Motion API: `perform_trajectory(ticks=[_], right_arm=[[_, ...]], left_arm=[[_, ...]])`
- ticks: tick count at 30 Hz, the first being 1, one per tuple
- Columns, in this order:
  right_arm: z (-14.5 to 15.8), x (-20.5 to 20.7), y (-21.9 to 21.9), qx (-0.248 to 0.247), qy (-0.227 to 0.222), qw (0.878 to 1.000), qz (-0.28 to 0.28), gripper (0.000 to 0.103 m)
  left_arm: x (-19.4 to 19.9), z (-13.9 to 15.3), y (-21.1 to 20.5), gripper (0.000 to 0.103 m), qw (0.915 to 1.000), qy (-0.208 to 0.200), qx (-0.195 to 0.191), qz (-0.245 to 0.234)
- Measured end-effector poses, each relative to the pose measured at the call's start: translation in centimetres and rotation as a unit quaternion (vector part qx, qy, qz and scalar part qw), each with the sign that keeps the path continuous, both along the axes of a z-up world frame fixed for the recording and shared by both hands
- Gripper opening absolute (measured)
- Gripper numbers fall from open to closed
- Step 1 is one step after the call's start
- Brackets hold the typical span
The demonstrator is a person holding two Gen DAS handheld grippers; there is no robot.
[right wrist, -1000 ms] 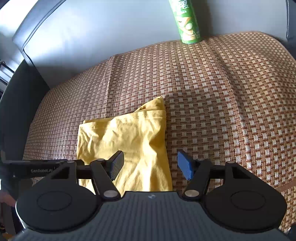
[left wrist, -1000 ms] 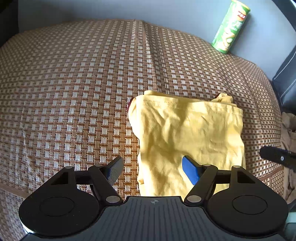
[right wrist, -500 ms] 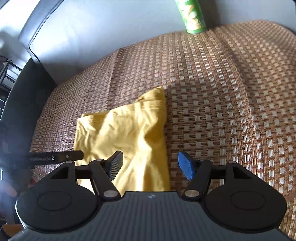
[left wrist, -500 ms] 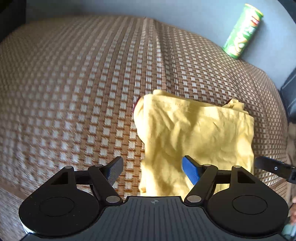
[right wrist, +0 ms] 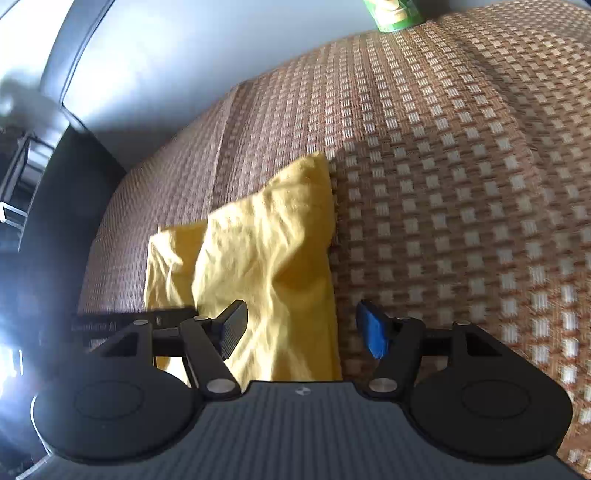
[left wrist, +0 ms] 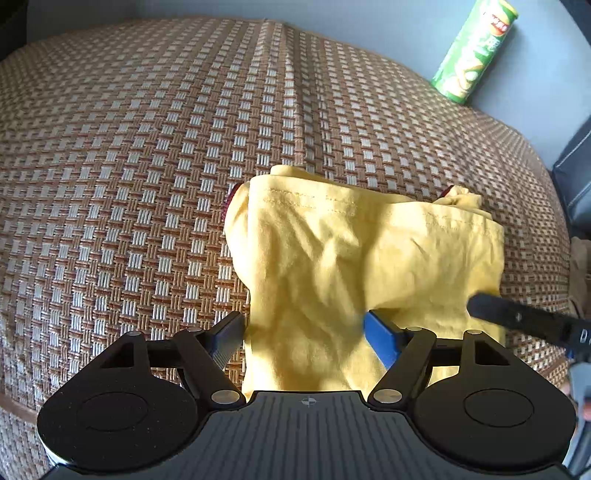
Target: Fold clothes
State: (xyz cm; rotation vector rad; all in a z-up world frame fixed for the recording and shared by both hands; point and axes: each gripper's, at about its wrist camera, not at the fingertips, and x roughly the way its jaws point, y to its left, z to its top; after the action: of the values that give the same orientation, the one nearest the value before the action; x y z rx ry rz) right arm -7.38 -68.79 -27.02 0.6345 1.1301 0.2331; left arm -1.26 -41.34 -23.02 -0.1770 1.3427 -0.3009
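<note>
The folded yellow garment (left wrist: 362, 273) lies rumpled on the woven mat (left wrist: 147, 147) just ahead of both my grippers. My left gripper (left wrist: 304, 336) is spread wide, released, straddling the garment's near left edge: black finger over the mat, blue finger over the cloth. My right gripper (right wrist: 303, 328) is open too, gripping nothing, its black finger over the yellow fabric (right wrist: 266, 266), blue finger over the mat (right wrist: 461, 184) to the right. Far ahead and to the right of my left gripper, a green chip can (left wrist: 474, 51) stands against the grey sofa back (left wrist: 388, 33).
</note>
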Motion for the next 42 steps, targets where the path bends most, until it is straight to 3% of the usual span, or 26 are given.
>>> perform_trajectory(ticks=[3, 7, 8, 9, 10, 11, 13, 16, 24, 30, 36, 38, 40, 41, 42], right_arm=[[-0.2, 0.4, 0.4, 0.012, -0.005, 1.0, -0.002, 0.062], [-0.6, 0.7, 1.0, 0.021, -0.003, 1.0, 0.0, 0.062], [-0.7, 0.8, 1.2, 0.023, -0.003, 1.0, 0.001, 0.062], [-0.8, 0.9, 1.2, 0.023, -0.001, 1.0, -0.004, 0.056], [-0.8, 0.9, 1.3, 0.014, 0.001, 1.0, -0.009, 0.048], [-0.9, 0.9, 1.2, 0.013, 0.006, 1.0, -0.016, 0.023], [-1.4, 1.0, 1.0, 0.022, 0.021, 0.999, -0.031, 0.018], [-0.7, 1.2, 0.9, 0.034, 0.028, 0.999, -0.025, 0.013], [5.2, -0.6, -4.1, 0.063, -0.036, 0.997, -0.038, 0.012], [8.5, 1.2, -12.7, 0.034, -0.072, 0.994, -0.071, 0.012], [9.4, 5.4, -20.7, -0.007, -0.095, 0.992, -0.078, 0.012], [8.1, 6.9, -22.2, -0.018, -0.093, 0.992, -0.088, 0.013], [6.6, 8.3, -23.7, -0.03, -0.09, 0.991, -0.099, 0.018], [5.9, 9.1, -24.4, -0.035, -0.088, 0.99, -0.105, 0.029], [5.2, 9.8, -25.1, -0.041, -0.087, 0.989, -0.11, 0.058]], left_arm=[[-0.2, -0.2, 0.6, 0.075, 0.9995, 0.002, -0.03, 0.005], [-0.2, -0.6, 0.7, 0.071, 0.9988, 0.002, -0.047, 0.011], [-0.1, -0.8, 0.6, 0.063, 0.9988, 0.003, -0.047, 0.011], [0.0, -0.8, 0.4, 0.04, 0.9988, 0.003, -0.047, 0.011], [-0.1, -0.6, 0.1, 0.032, 0.999, 0.002, -0.044, 0.011], [-0.2, -0.3, -0.2, 0.029, 0.9991, 0.001, -0.042, 0.01], [-0.4, 0.2, -0.7, 0.014, 0.9993, 0.0, -0.037, 0.009], [-0.8, 1.8, -1.7, 0.011, 0.9995, -0.007, -0.031, 0.001], [0.4, 8.0, -8.4, 0.011, 0.9957, -0.056, -0.057, -0.046], [4.2, 8.6, -17.2, 0.011, 0.9903, -0.082, -0.095, -0.06], [9.1, 7.8, -24.8, 0.012, 0.987, -0.11, -0.095, -0.068], [10.9, 6.9, -26.6, 0.018, 0.9875, -0.115, -0.084, -0.067], [12.6, 5.3, -28.0, 0.067, 0.9898, -0.114, -0.055, -0.065], [13.2, 4.0, -28.4, 0.074, 0.992, -0.106, -0.028, -0.063], [13.6, 2.8, -28.7, 0.076, 0.9934, -0.097, -0.003, -0.06]])
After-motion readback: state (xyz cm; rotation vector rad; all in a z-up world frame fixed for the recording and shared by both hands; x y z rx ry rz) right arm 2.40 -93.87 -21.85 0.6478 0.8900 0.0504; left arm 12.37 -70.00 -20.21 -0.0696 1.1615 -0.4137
